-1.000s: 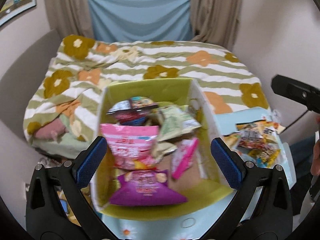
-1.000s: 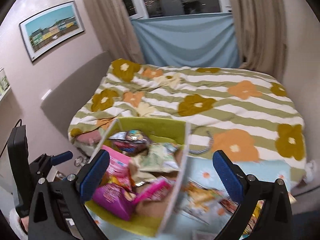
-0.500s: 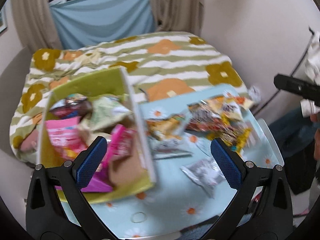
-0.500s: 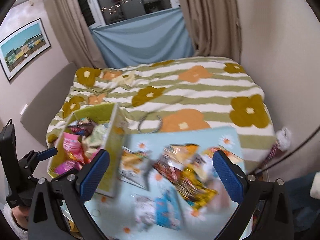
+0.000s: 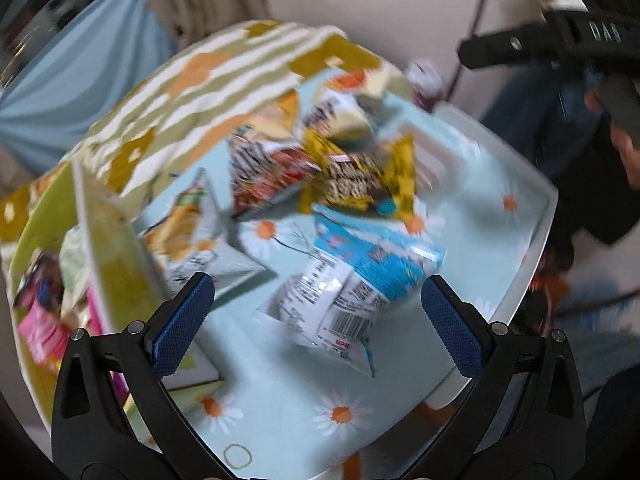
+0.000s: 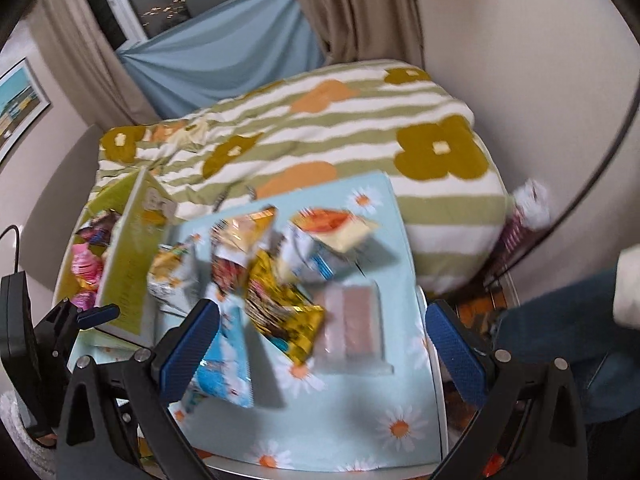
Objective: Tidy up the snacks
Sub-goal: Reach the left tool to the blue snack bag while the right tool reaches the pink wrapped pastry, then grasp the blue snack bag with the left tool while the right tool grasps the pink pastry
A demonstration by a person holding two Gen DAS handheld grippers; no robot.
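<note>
Loose snack packets lie on a light blue daisy-print table [image 5: 280, 412]. A blue and white packet [image 5: 352, 284] lies just ahead of my open, empty left gripper [image 5: 316, 320]. Behind it are a yellow packet [image 5: 360, 184] and a red packet [image 5: 268, 176]. A green box [image 5: 116, 256] with several packets inside stands at the left. In the right wrist view my right gripper [image 6: 324, 348] is open and empty above the yellow packet [image 6: 280, 312], the blue packet [image 6: 224, 364] and a pale pink packet [image 6: 352, 328]. The green box [image 6: 132, 256] is at its left.
A bed with a striped flower quilt [image 6: 320, 128] lies behind the table. The table's white edge [image 5: 532, 248] runs along the right. The other gripper's black body [image 5: 560, 40] shows at upper right. The left gripper's body [image 6: 48, 344] shows at the left of the right wrist view.
Both grippers have swung right, away from the green box, and dropped closer over the loose packets on the table. Both stay open and empty.
</note>
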